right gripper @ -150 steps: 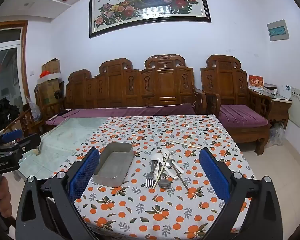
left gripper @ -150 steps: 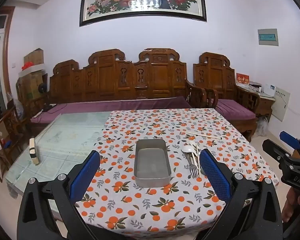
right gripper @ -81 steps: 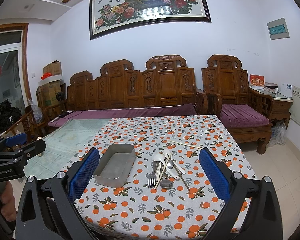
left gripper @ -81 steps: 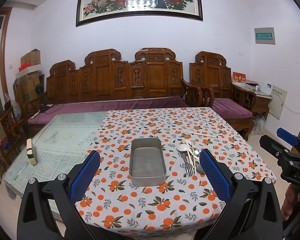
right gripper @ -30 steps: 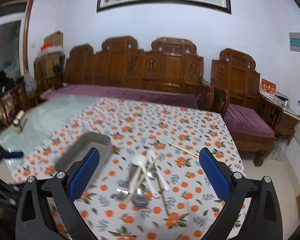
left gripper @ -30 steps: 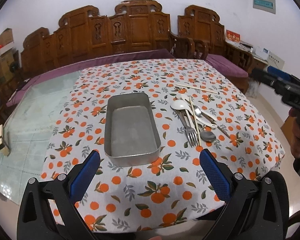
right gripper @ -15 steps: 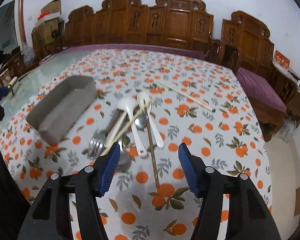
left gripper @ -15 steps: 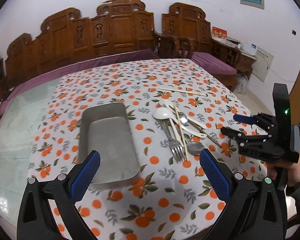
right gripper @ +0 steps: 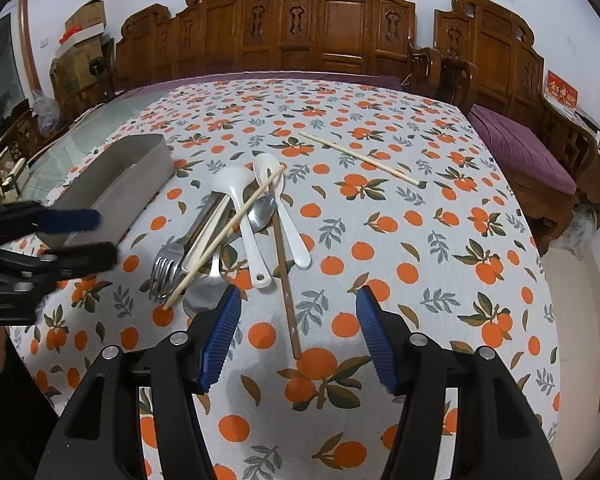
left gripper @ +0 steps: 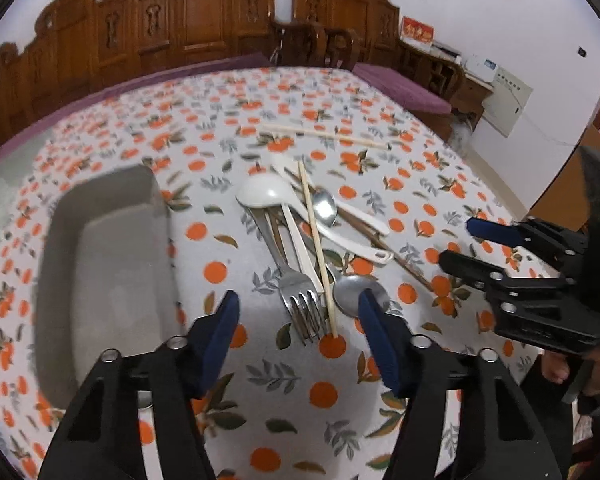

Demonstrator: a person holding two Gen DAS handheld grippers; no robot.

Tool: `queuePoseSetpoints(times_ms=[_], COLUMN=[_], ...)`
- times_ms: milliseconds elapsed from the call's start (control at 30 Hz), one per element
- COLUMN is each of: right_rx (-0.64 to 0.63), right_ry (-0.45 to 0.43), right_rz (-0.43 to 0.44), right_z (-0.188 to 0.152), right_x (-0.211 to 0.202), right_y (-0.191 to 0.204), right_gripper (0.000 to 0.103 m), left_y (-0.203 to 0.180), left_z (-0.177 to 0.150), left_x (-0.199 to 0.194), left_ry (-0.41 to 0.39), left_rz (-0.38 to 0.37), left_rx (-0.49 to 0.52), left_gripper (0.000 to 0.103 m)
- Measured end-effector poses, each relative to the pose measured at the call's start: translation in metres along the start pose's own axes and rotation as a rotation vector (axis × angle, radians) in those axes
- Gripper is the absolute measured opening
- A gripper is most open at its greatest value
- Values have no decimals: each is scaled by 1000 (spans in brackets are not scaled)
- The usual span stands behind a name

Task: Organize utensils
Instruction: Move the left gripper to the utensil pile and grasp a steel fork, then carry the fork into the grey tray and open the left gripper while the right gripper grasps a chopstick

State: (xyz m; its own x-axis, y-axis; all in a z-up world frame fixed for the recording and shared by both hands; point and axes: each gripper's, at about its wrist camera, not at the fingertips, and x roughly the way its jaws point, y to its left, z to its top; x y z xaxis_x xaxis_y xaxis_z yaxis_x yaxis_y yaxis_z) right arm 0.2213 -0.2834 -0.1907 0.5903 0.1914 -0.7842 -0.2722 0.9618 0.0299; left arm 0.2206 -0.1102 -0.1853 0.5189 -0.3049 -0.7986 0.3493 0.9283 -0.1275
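Note:
A grey metal tray (left gripper: 100, 264) lies empty on the orange-print tablecloth, left of a pile of utensils. The pile holds a metal fork (left gripper: 300, 300), white spoons (left gripper: 268, 196), metal spoons (left gripper: 354, 292), a pale chopstick (left gripper: 318, 252) and a brown chopstick (right gripper: 286, 280). My left gripper (left gripper: 300, 332) is open, low over the fork's tines. My right gripper (right gripper: 298, 328) is open, over the near end of the brown chopstick. Each gripper shows in the other's view: the right one (left gripper: 492, 248) beside the pile, the left one (right gripper: 76, 236) by the tray (right gripper: 116, 184).
Another pale chopstick (right gripper: 360, 158) lies apart at the far side of the cloth. Carved wooden benches (right gripper: 332, 36) with purple cushions stand behind the table. The table's right edge (right gripper: 540, 240) drops to a tiled floor. Glass tabletop shows at the left (right gripper: 100, 116).
Both grippers have dropped and moved forward over the utensil pile. Both have narrowed their opening from wide to partly open.

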Motion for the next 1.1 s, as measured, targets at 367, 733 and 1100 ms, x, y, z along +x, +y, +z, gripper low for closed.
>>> queuePoseSetpoints(times_ms=[367, 733, 1100], right_rx=[12, -9, 17], right_ry=[4, 32, 25], right_rz=[7, 13, 64], right_z=[0, -5, 7], right_x=[2, 11, 24], right_y=[-2, 9, 27], right_gripper=[62, 62, 48], left_y=[14, 17, 21], left_z=[1, -1, -10], left_x=[53, 35, 1], left_ry=[91, 50, 11], left_rz=[-27, -103, -79], left_rx=[-91, -115, -16], left_gripper=[36, 2, 2])
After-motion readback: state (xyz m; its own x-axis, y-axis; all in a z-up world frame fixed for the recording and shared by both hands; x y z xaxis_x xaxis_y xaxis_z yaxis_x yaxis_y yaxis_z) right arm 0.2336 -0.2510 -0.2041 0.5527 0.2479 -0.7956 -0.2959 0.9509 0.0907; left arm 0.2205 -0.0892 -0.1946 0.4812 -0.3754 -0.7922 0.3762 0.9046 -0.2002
